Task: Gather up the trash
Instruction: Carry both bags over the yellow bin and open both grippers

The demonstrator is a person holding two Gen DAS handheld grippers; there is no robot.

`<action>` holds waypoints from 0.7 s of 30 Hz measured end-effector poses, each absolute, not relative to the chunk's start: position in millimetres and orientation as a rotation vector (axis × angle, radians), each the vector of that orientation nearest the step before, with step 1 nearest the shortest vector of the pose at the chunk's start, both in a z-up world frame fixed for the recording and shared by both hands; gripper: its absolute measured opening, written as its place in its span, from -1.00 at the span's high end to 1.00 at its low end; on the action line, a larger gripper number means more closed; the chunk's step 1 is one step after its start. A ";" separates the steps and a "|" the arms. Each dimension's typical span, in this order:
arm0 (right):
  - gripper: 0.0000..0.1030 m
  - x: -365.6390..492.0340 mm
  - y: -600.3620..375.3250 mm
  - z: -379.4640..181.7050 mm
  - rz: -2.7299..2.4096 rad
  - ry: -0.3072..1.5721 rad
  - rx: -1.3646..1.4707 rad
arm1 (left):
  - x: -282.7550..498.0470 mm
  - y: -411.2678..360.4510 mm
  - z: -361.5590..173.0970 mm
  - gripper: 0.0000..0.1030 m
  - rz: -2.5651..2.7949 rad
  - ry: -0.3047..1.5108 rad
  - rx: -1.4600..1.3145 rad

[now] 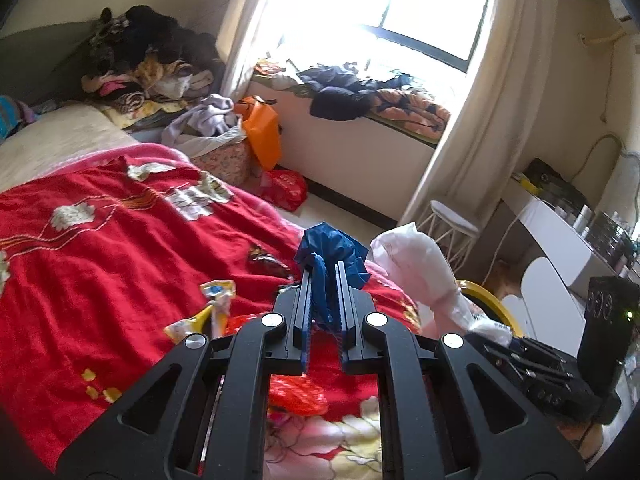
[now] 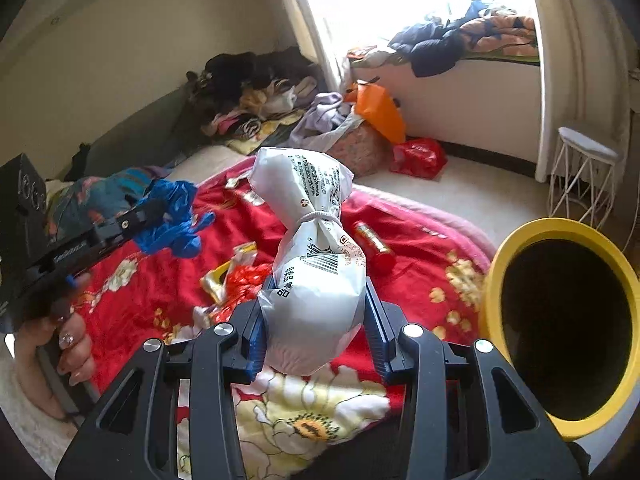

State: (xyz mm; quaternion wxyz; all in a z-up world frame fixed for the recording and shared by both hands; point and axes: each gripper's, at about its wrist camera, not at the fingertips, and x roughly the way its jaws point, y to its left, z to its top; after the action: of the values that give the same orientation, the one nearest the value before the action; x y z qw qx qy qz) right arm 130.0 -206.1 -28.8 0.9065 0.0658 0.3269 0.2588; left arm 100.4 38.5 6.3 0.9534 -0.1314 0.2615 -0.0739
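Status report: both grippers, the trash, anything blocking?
Left gripper shut on blue bag. Right gripper shut on white bag. Yellow bin beside, unobstructed.

Daylight floods from the window [image 1: 420, 12] ahead of our tongs, we note blown-out glare there, fisheye bending with dark corners, soft blur at edges.
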 end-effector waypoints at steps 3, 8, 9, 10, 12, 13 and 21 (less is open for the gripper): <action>0.23 131.8 -214.9 -27.4 0.515 0.668 0.148 | 100.3 28.8 9.6 0.88 -0.171 0.528 -0.255; 0.23 132.1 -228.3 -26.0 0.481 0.652 0.164 | 99.8 15.3 12.1 0.88 -0.201 0.523 -0.235; 0.23 132.1 -231.1 -25.6 0.475 0.649 0.166 | 99.4 12.5 12.5 0.88 -0.207 0.522 -0.232; 0.23 132.5 -234.1 -25.3 0.467 0.646 0.170 | 99.4 8.8 12.9 0.88 -0.214 0.523 -0.227; 0.23 132.9 -240.5 -24.7 0.455 0.642 0.178 | 98.9 1.4 13.9 0.88 -0.229 0.523 -0.218; 0.23 133.0 -243.2 -24.8 0.451 0.640 0.180 | 98.9 -2.1 14.1 0.88 -0.236 0.524 -0.213; 0.23 132.5 -264.9 -27.1 0.400 0.637 0.203 | 98.4 -28.3 13.1 0.88 -0.290 0.531 -0.179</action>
State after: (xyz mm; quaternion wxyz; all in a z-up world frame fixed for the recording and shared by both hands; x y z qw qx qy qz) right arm 132.5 -264.9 -27.1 0.9251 0.0991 0.3104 0.1949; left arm 98.4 -28.3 13.1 0.9508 -0.0878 0.2609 -0.1424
